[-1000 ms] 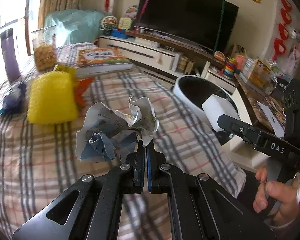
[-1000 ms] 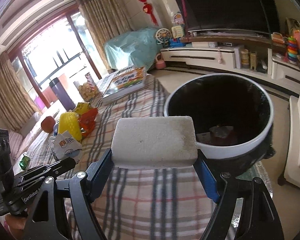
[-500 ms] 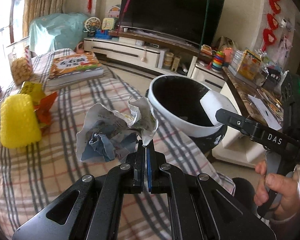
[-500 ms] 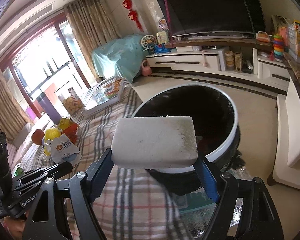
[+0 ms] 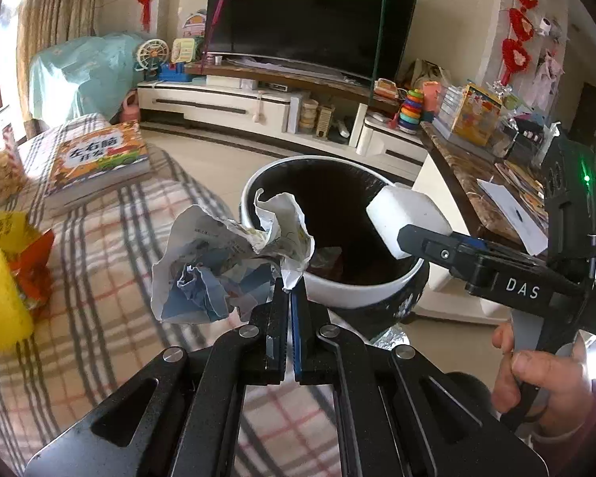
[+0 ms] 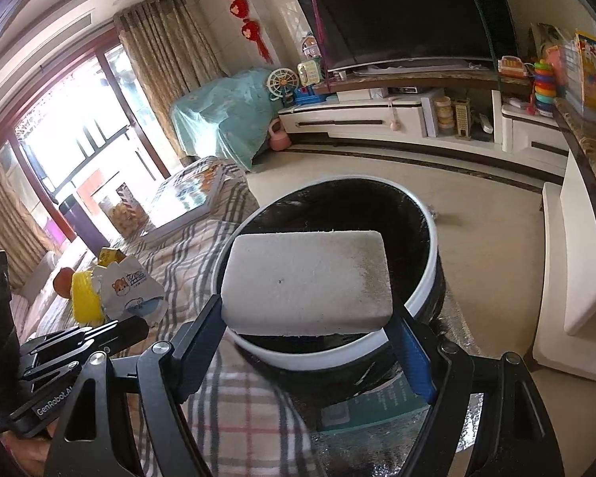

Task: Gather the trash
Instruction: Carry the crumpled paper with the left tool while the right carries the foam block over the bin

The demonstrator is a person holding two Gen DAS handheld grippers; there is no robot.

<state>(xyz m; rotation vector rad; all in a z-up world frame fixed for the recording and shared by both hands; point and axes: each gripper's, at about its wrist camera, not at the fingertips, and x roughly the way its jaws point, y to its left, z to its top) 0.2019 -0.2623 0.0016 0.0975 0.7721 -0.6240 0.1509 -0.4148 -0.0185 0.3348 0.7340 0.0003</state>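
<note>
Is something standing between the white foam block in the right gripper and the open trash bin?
Nothing visible does. The foam block hangs right over the bin, whose mouth is open below it.

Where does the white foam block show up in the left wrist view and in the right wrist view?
Left wrist view: the white foam block sits right of centre, clamped in the right gripper, over the bin's far-right rim.
Right wrist view: it fills the centre foreground, held between the right gripper's jaws, covering much of the bin's mouth.
Shared landmark: the white-rimmed black bin, beside the checked cloth.
</note>
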